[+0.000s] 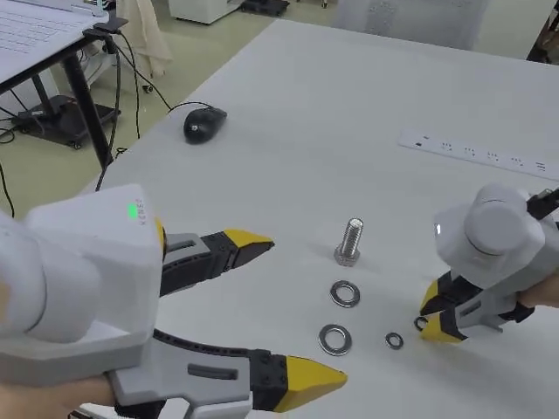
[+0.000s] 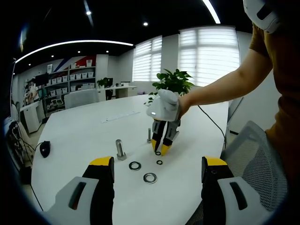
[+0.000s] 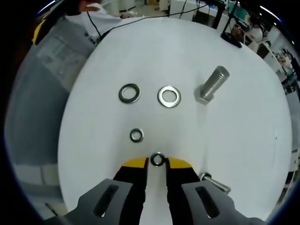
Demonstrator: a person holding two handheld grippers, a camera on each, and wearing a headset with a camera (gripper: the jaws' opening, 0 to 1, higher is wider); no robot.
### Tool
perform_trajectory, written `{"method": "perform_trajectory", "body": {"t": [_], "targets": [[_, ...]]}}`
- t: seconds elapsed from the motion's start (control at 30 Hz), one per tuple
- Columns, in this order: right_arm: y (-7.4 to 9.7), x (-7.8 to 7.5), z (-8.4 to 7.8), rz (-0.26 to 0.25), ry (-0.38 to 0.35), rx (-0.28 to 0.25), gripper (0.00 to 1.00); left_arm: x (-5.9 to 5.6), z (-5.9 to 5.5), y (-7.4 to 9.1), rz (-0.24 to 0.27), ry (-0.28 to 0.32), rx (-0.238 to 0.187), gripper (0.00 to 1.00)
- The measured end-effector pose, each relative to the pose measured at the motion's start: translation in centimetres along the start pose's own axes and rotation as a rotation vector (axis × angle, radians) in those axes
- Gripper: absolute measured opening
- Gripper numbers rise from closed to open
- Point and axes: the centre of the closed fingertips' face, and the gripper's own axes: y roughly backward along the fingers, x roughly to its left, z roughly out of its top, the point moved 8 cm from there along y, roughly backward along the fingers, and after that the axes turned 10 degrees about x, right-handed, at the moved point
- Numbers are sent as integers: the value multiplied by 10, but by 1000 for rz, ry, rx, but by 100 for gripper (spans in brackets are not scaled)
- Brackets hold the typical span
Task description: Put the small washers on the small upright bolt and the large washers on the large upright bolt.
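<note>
The large bolt (image 1: pixel 349 242) stands upright on the white table (image 1: pixel 288 131), also seen as the large bolt (image 3: pixel 212 85). Two large washers (image 1: pixel 345 293) (image 1: pixel 335 339) lie flat in front of it. One small washer (image 1: pixel 395 340) lies loose, the same small washer (image 3: pixel 136 135). My right gripper (image 3: pixel 158 163) is shut on another small washer (image 3: pixel 157 159) at table level. The small bolt (image 2: pixel 149 135) stands just behind the right gripper (image 2: pixel 159 147). My left gripper (image 1: pixel 288 310) hovers open and empty, left of the washers.
A black mouse (image 1: pixel 204 125) and its cable lie at the far left of the table. A white power strip (image 1: pixel 476 150) lies at the back right. A side desk with a laptop (image 1: pixel 35 26) stands beyond the left edge.
</note>
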Motion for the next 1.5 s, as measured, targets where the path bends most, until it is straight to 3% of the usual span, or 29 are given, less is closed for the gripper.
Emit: {"method": "perform_trajectory", "body": {"t": [0.43, 0.8, 1.07, 1.5], "targets": [[1, 1, -5, 6, -52, -24, 12, -4, -3, -1, -3, -1, 11, 76], [26, -4, -34, -30, -112, -2, 12, -5, -1, -1, -7, -8, 17, 75], [48, -20, -49, -88, -156, -2, 12, -7, -2, -4, -18, -12, 24, 75], [77, -47, -39, -151, -128, 15, 12, -5, 0, -3, -12, -9, 19, 75]]}}
